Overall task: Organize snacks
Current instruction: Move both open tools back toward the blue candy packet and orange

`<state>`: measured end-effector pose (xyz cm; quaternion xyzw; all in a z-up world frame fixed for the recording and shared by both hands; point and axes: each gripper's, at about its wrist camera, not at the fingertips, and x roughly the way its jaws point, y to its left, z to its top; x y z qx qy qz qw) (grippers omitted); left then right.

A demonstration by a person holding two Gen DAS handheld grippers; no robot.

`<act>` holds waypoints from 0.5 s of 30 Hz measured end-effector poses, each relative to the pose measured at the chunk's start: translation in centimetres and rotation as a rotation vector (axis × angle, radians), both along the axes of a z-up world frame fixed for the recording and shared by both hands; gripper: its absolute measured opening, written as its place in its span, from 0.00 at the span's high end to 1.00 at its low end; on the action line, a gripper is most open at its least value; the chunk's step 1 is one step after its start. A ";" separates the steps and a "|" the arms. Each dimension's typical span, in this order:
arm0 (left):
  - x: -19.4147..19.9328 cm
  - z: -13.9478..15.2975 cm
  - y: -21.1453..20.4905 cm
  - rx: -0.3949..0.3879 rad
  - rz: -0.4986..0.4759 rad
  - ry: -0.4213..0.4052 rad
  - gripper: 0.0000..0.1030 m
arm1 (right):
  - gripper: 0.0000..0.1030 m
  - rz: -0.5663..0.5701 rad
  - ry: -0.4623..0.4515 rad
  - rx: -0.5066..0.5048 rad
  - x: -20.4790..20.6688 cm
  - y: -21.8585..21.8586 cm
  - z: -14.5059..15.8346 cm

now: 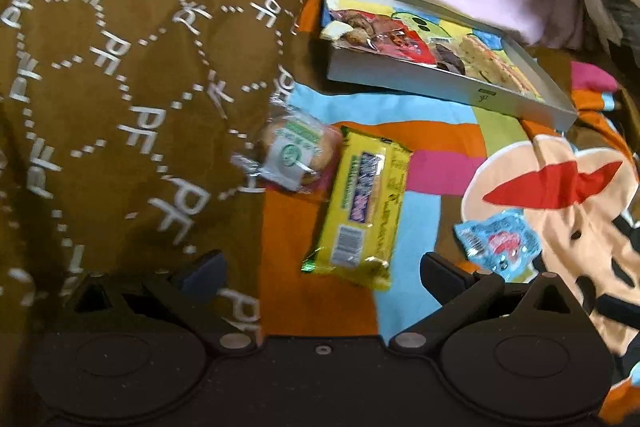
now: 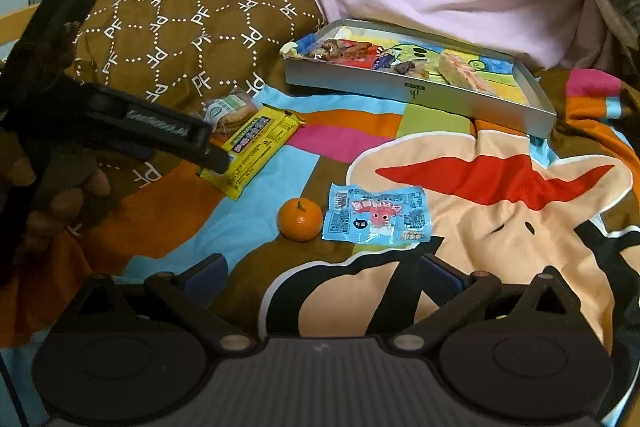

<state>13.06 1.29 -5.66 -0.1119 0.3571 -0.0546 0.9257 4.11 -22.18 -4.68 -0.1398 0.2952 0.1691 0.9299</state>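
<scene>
Brown quilted cushion (image 1: 120, 87) fills my left side, from nine to eleven o'clock in the left wrist view. Against its edge lies a clear-wrapped round cake (image 1: 294, 153), touching the top corner of the yellow packet (image 1: 362, 207). My left gripper (image 1: 320, 267) hangs over that packet with its tongs wide apart and nothing between them; the packet's lower end sits in the gap. From the right wrist view I see the left gripper's finger (image 2: 176, 135) over the packet's near end.

I judge the step in hand to be the pickup of the yellow packet, bound for the grey tray (image 1: 452, 91) at one o'clock, which already holds several wrapped snacks. The packet's long axis runs roughly six to twelve in the left view, tilted a little toward one, barcode end nearest me. My tongs straddle its width, so the next move calls for lowering until the pads flank the two long edges, then closing gently; the wrapper looks slippery and the bedspread (image 1: 440, 147) soft, so I'd expect it to slide or crumple if I press hard.

Further right, a small orange (image 2: 300, 219) sits just beside a blue sachet (image 2: 378, 215), both at twelve o'clock from my right gripper (image 2: 320, 275). Its tongs are also spread, empty, resting low above the bedspread, well apart from either item
</scene>
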 end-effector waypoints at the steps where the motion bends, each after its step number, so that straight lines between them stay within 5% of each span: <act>1: 0.4 -0.1 -0.2 -0.009 -0.008 0.000 0.01 | 0.00 0.002 0.001 -0.001 0.2 0.0 -0.1; 15: 3.4 -1.2 -1.8 0.010 -0.093 -0.030 0.01 | 0.00 0.035 0.007 -0.042 2.3 1.0 -1.2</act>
